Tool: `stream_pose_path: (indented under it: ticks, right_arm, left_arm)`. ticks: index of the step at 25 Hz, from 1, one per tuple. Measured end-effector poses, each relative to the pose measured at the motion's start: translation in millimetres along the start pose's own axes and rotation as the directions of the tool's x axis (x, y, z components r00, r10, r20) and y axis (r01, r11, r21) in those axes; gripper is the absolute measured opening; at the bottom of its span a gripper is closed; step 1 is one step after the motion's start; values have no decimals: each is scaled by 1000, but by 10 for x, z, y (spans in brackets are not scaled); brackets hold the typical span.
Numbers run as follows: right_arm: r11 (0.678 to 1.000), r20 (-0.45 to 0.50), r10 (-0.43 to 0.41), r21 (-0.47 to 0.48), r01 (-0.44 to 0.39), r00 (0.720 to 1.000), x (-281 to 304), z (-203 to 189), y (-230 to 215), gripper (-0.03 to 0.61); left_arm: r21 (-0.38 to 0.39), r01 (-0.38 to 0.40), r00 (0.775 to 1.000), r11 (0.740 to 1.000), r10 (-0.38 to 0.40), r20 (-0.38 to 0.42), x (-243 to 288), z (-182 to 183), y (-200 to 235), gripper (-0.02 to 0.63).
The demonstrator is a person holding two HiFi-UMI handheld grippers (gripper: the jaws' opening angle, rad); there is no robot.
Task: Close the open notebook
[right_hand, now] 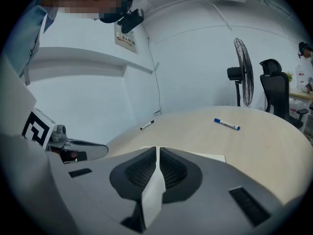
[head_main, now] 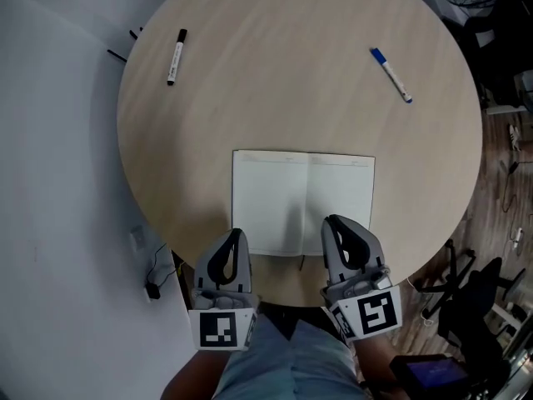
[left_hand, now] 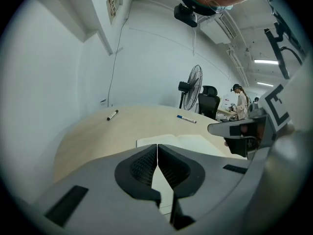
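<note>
**Item 1: notebook (head_main: 283, 192).** It lies open and flat on the round table (head_main: 291, 90), at the near edge and about centred. The spread runs left to right. The spine runs near to far, slightly right of the spread's middle. Both pages look blank and face up.

**Item 2: left gripper (head_main: 236, 234).** The jaws are closed tip to tip with nothing between them. The tips sit at the notebook's near-left corner, by the free outer edge of the left page. I cannot tell whether they touch it.

**Item 3: right gripper (head_main: 331, 222).** The jaws are pressed together and empty. It hangs over the near part of the right page, just right of the spine and well in from that page's free edge.

**Item 4: black marker (head_main: 176, 57).** It lies far left, well apart from the notebook.

**Item 5: blue marker (head_main: 391, 75).** It lies far right, also well apart from the notebook.

**Note on the coming move.** Closing means swinging one half over about the near-far spine. I judge the left gripper better placed for this, since it is already beside a free edge and could lift the left half and carry it rightward. The right gripper would first have to travel right to reach its own page's free edge.
</note>
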State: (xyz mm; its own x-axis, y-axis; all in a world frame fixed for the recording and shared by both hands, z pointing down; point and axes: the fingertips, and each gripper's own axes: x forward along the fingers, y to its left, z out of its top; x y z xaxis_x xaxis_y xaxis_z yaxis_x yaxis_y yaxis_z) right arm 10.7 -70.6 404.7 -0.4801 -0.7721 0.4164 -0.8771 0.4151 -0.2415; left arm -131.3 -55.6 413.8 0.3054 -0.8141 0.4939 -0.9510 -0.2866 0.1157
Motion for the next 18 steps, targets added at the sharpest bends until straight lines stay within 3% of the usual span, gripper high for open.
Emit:
stream_pose_path:
  ticks: [6, 11, 18]
  right_arm:
    - [1000, -30, 22, 19, -21, 999, 177, -149, -19, 51]
    - [999, -58, 29, 29, -27, 998, 267, -271, -50, 51]
    - [999, -87, 40, 34, -37, 995, 353, -383, -53, 51]
  left_arm:
    - [-74, 27, 998, 997, -31, -52, 158, -225, 12, 25]
    - [-98, 52, 991, 994, -64, -115, 235, -413, 7, 227]
    - [-151, 76, 970, 986, -108, -218, 321, -686, 20, 287]
